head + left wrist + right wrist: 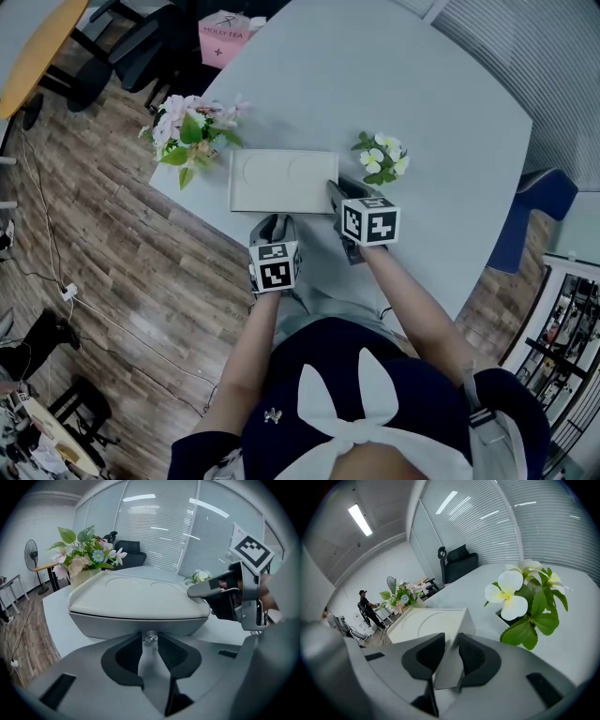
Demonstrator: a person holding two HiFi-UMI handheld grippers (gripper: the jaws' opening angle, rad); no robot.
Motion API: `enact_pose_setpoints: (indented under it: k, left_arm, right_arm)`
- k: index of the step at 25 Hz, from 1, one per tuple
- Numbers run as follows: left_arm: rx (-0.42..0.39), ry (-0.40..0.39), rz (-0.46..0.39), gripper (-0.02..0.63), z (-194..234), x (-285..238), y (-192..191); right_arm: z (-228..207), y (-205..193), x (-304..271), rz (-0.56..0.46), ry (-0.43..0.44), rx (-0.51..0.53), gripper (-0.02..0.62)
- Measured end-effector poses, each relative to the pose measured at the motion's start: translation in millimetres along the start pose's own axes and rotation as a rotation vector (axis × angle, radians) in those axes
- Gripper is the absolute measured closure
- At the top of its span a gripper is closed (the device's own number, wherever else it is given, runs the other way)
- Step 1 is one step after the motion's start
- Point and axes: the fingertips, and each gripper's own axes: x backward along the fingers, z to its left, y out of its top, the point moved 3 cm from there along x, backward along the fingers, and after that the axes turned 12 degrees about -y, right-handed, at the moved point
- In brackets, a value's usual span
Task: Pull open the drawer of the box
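Head view: above the person, looking steeply down on the table, with the box at frame centre. Left gripper view: low and very near, facing the box's front and its knob at lower centre. Right gripper view: equally near, at a corner of the box, facing across the table. All three share the box and the pink bouquet.

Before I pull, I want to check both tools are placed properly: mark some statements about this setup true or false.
1. Flowers stand on both sides of the box: a pink bouquet and a white-flowered plant. True.
2. The left tool's jaws flank the drawer knob. True.
3. The right tool hangs empty. False: the right tool clamps the box's near corner.
4. The drawer is pulled out. False: the drawer looks shut.
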Motion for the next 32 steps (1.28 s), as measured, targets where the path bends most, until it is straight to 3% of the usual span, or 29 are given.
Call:
enact_pose_setpoints:
  k: [4, 32]
  left_arm:
    - [-0.013, 0.003, 0.026, 0.517, -1.8, -2.3, -4.3]
    - [-0.022, 0.006, 0.029, 0.522, -2.9, 1.0, -8.6]
  right_arm:
    - [0.5, -1.2, -0.1, 0.006, 0.004, -0.008, 0.499]
    - [-1.4, -0.4, -2.7, 0.02, 0.023, -0.029, 0.497]
